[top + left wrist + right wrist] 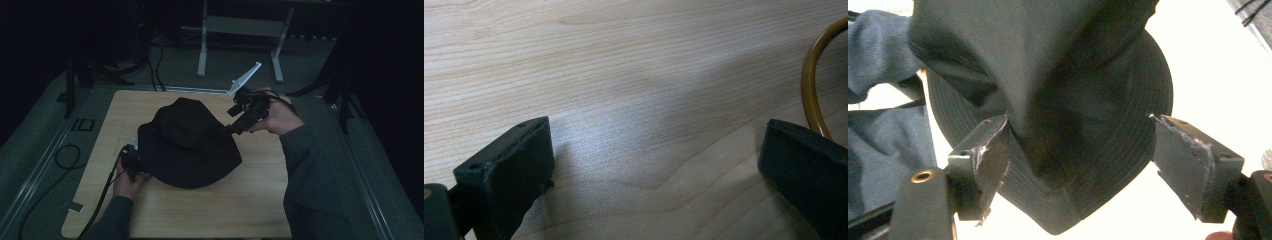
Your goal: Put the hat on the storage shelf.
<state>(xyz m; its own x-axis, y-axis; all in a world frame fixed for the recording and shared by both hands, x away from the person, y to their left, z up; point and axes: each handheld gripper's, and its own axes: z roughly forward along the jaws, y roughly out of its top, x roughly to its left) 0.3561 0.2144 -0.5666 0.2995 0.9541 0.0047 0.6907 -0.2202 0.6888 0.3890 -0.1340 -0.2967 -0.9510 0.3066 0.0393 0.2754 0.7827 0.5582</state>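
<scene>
Wooden table (250, 200): right claw (1078, 150) wide open around hat (1058, 75)

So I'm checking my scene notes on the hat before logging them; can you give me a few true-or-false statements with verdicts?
1. A black hat lies on the wooden table. True.
2. The right gripper is clamped shut on the hat. False: its jaws stand wide apart, with the hat's fabric between them and the brim below.
3. The left gripper is open over bare wood. True.
4. The hat is white. False: it is black.
5. In the high view, the left gripper is at the hat's near-left edge. True.
6. The right gripper holds the hat high off the table. False: the hat rests on the table.
</scene>
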